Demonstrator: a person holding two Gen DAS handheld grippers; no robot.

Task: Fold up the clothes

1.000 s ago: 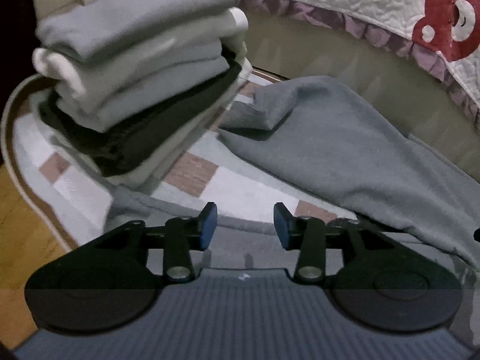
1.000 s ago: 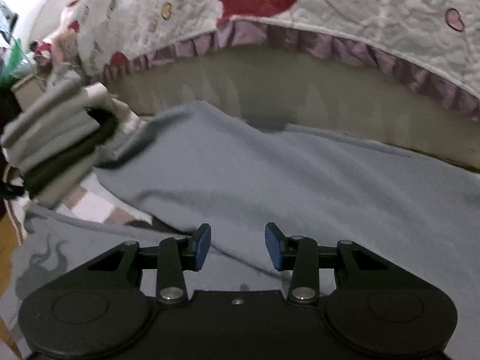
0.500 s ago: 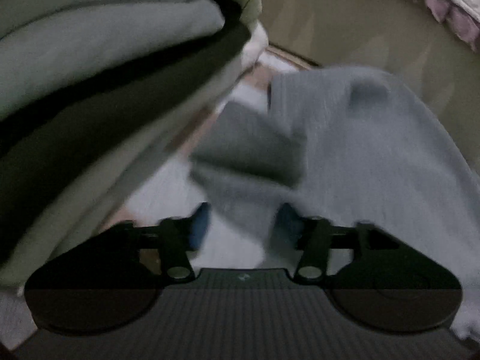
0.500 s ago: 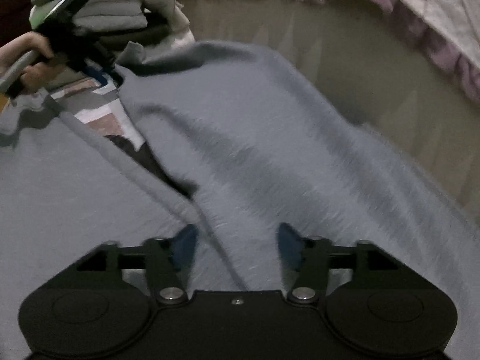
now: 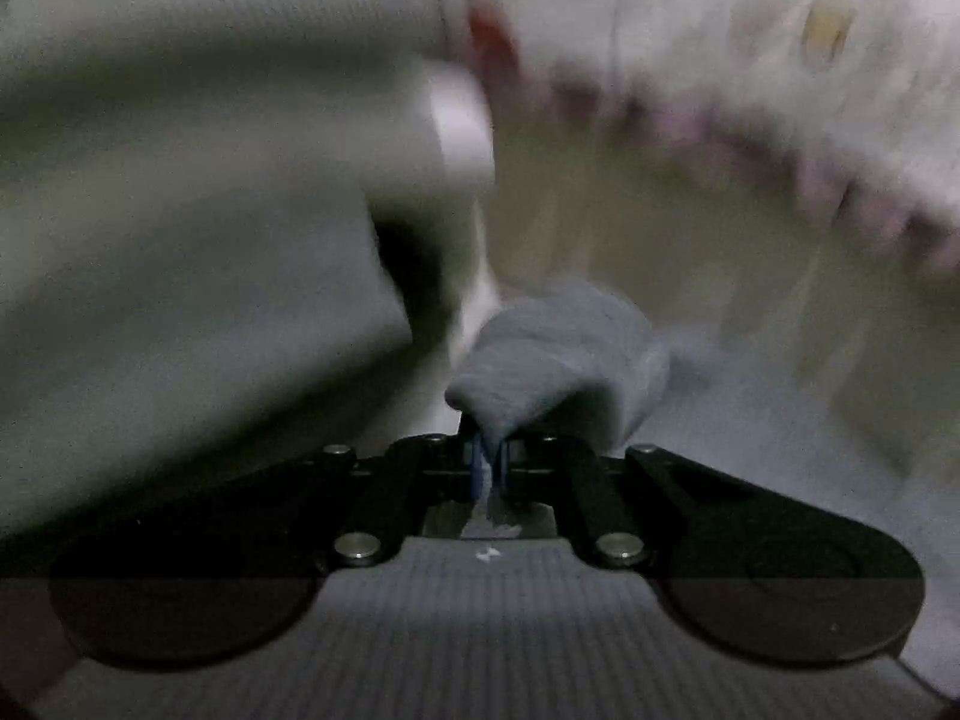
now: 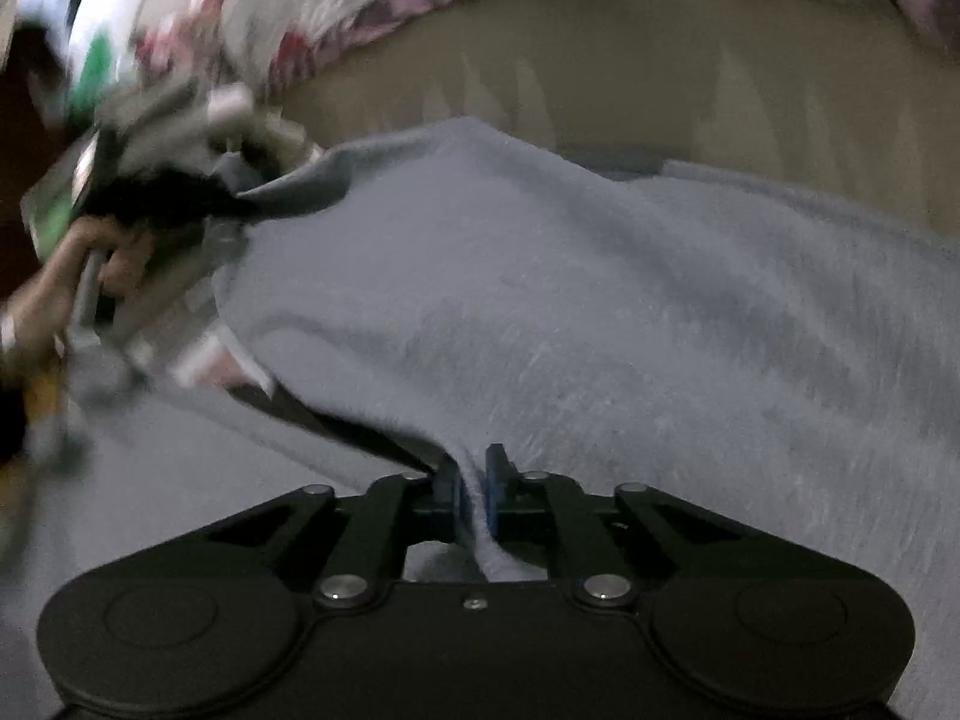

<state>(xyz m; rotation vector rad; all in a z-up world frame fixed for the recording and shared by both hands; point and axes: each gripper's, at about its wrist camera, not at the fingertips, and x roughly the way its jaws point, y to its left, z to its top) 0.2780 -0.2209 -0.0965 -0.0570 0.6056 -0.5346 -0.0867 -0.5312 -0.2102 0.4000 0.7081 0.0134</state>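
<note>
- The grey garment (image 6: pixel 540 300) lies spread in front of the bed (image 6: pixel 600 78), which serves as the landmark here: its far edge runs close along the bed's side, its near part reaches toward the person.
- The right gripper (image 6: pixel 474 498) has its jaws closed on a pinch of the garment's near edge; cloth fills the narrow gap between the blue pads and a fold rises from them.
- The left gripper (image 5: pixel 491 468) is likewise clamped on the garment (image 5: pixel 558 348), holding a bunched corner that stands up in a soft lump above its jaws.
- In the right view that corner sits at the end of the garment away from the bed's middle, just beside the stack (image 6: pixel 180 138) of folded clothes, with the person's hand (image 6: pixel 90 264) on the tool's handle.
- The stack (image 5: pixel 210 210) fills the left view's near side, very close to the held corner; blur hides whether they touch.
- Handling, as a judgement: the fabric looks soft, thick and fleecy, limp rather than stiff, light enough for two pinches, not slippery and not fragile.
- It will sag between the two holds and drag anything it brushes, so the stack is at risk of being nudged.
- Corners and hemmed edges are the best places to hold; a pinch mid-panel would only gather a lump.
</note>
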